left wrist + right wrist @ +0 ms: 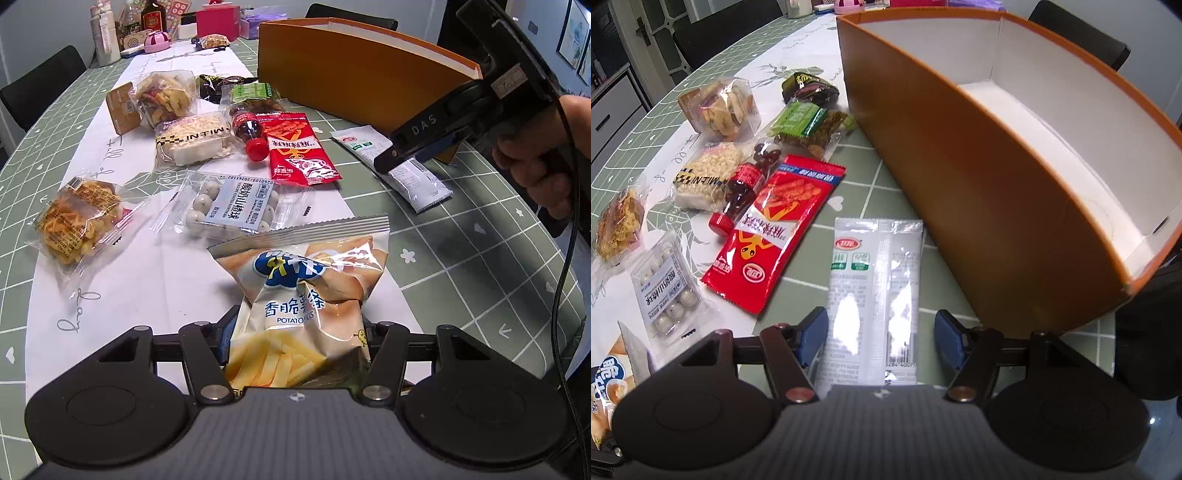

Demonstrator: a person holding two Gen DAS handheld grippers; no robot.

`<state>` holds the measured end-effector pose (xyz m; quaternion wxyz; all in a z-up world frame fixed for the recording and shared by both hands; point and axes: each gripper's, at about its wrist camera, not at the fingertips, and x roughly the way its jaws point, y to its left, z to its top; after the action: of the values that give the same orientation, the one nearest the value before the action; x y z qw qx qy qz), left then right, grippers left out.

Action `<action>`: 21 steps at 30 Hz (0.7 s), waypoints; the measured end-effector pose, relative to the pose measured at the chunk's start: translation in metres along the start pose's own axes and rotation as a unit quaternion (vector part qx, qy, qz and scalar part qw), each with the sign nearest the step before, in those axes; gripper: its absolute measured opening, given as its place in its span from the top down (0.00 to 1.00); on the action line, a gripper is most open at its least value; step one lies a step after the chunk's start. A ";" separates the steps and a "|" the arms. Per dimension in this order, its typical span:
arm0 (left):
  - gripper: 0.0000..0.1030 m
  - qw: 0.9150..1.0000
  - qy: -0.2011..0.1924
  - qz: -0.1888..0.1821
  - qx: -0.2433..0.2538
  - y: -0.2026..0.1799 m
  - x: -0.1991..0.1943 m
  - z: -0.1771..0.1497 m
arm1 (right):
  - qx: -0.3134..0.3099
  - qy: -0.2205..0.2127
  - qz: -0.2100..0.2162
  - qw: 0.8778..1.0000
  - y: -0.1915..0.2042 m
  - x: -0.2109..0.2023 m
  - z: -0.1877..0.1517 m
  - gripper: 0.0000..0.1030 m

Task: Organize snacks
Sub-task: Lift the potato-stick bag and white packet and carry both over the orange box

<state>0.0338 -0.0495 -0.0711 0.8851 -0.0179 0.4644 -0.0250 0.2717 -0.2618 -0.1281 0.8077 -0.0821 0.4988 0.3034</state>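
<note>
Left gripper [295,350] clamps the chip bag [303,295], low over the tabletop [461,258]; next, carry it to the orange box [351,74]. Right gripper [881,336] straddles the white packet [875,288], jaws apart, pads not touching; needs closing, box [960,184] just beside.

Two wrist fisheyes – both tilting steeply down, close over the table [461,251]

Both are sharing the red packet [299,147], orange box [960,177] toward one o'clock.
</note>
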 end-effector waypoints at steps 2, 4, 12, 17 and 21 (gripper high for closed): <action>0.36 1.000 -0.001 0.000 -0.003 0.001 0.000 0.001 | -0.007 -0.001 -0.003 1.000 0.003 0.001 -0.001 0.39; 0.36 1.000 -0.002 0.002 -0.002 0.002 0.001 0.001 | -0.018 -0.003 -0.008 1.000 0.007 0.002 -0.001 0.40; 0.36 1.000 -0.007 0.001 -0.007 0.005 -0.001 0.001 | -0.026 -0.002 -0.002 1.000 0.011 -0.003 0.002 0.54; 0.36 1.000 -0.013 -0.003 -0.010 0.006 -0.008 0.001 | -0.018 -0.014 0.018 1.000 0.012 -0.019 0.003 0.55; 0.36 1.000 -0.016 -0.014 -0.014 0.006 -0.014 0.004 | -0.016 -0.037 0.036 0.999 0.015 -0.041 0.004 0.55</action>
<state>0.0296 -0.0428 -0.0574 0.8915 -0.0373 0.4505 -0.0304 0.2527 -0.2644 -0.0886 0.8126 -0.0655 0.4663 0.3435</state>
